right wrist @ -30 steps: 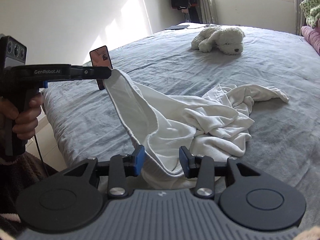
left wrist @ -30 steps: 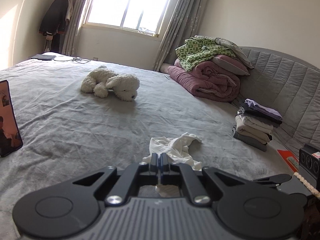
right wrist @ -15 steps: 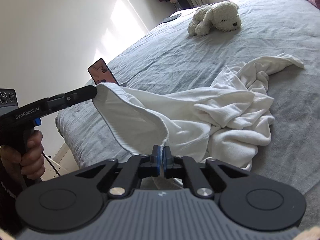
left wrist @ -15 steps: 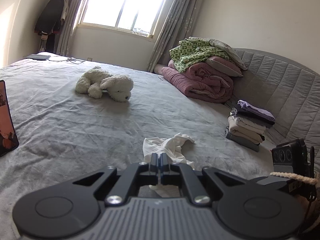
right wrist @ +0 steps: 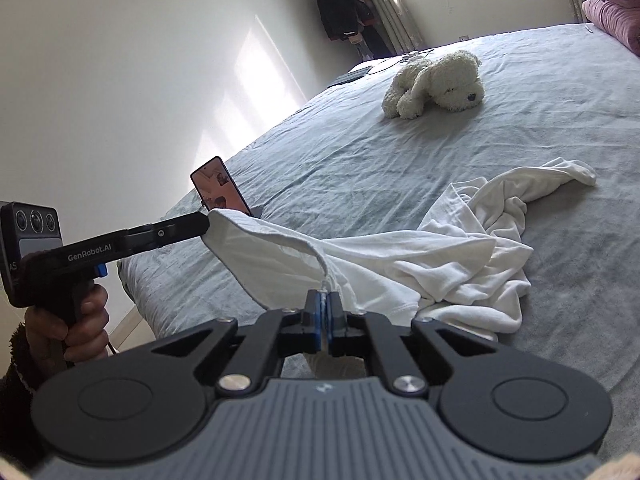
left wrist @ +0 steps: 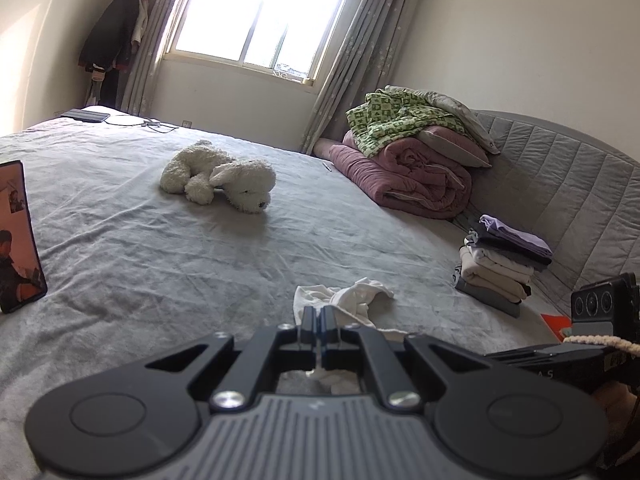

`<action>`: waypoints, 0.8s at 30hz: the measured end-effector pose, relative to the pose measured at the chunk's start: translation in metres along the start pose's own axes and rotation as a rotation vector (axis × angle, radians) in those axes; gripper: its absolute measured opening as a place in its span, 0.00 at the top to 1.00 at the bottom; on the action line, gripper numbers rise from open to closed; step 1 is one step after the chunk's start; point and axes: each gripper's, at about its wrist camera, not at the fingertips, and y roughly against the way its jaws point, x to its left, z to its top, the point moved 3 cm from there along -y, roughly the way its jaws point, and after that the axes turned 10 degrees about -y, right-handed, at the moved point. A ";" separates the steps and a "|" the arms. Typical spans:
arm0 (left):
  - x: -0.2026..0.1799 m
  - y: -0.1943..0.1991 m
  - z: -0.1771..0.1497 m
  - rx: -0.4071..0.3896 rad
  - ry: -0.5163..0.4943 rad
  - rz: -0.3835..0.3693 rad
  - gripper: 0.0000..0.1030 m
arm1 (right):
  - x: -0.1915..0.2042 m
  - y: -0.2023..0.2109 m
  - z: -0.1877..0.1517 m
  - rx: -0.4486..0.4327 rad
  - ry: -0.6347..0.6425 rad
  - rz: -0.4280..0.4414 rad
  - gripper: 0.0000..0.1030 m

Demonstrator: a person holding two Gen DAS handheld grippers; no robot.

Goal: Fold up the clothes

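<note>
A crumpled white garment lies on the grey bed, one sleeve trailing toward the far right. My left gripper is shut on one corner of its hem and holds it raised at the left. My right gripper is shut on the hem a little further along, so the edge hangs between the two. In the left wrist view the left gripper pinches the white garment, and the right gripper's body shows at the lower right edge.
A white plush dog lies mid-bed. A phone stands propped at the bed's left edge. A stack of folded clothes sits by the grey headboard, with rolled pink bedding beyond it. The floor drops off left of the bed.
My right gripper closed from open onto the garment's hem and rolled somewhat. The hem between the two grippers is now lifted and drawn out. The left gripper stayed shut.
</note>
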 end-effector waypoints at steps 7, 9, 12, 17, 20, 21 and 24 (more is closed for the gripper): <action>0.009 -0.006 -0.002 0.022 0.021 0.031 1.00 | 0.004 -0.012 -0.011 0.060 0.058 -0.020 0.68; 0.014 -0.012 -0.006 0.056 0.025 0.045 1.00 | 0.005 -0.016 -0.017 0.070 0.108 -0.052 0.44; 0.021 -0.020 -0.011 0.107 0.031 0.066 1.00 | 0.008 -0.023 -0.026 0.089 0.179 -0.104 0.43; 0.035 -0.041 -0.026 0.181 0.015 0.098 0.93 | 0.006 -0.026 -0.030 0.103 0.216 -0.155 0.43; 0.035 -0.053 -0.031 0.206 -0.015 0.088 0.71 | 0.004 -0.020 -0.027 0.097 0.247 -0.181 0.43; 0.031 -0.055 -0.032 0.204 -0.042 0.073 0.67 | 0.003 -0.018 -0.025 0.091 0.252 -0.200 0.43; 0.016 -0.057 -0.033 0.193 -0.140 0.000 0.57 | -0.012 -0.013 -0.018 0.080 0.199 -0.252 0.43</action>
